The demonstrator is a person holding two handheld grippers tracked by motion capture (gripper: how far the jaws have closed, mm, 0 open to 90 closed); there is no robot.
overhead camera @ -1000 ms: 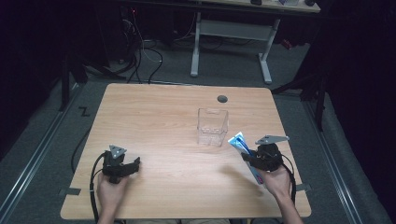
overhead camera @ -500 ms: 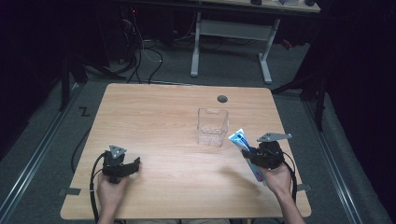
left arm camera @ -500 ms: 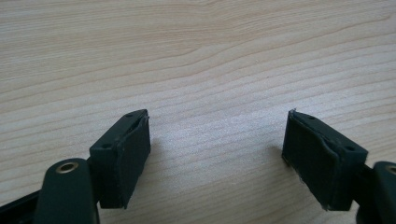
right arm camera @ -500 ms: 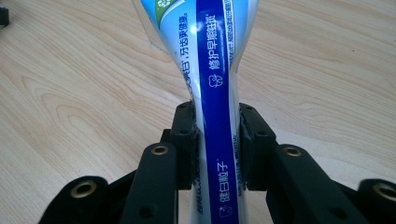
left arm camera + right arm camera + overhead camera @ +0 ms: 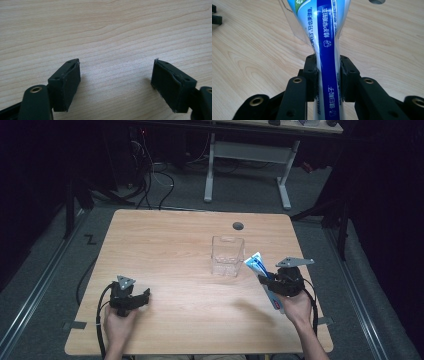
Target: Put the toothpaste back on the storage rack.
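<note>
Dark room, pale wooden table (image 5: 175, 240) under me. Near its middle stands the clear container (image 5: 227, 255), open upward. My right gripper (image 5: 328, 75) pinches the toothpaste tube (image 5: 325, 37) at its waist, just beside that container; I should lift it clear of the rim before lowering. My left gripper (image 5: 116, 80) rests spread, holding nothing.

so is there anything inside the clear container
The clear container looks empty in the high view; wood grain shows through its walls. The toothpaste tube sits beside it, clamped in the right gripper, not inside.
</note>
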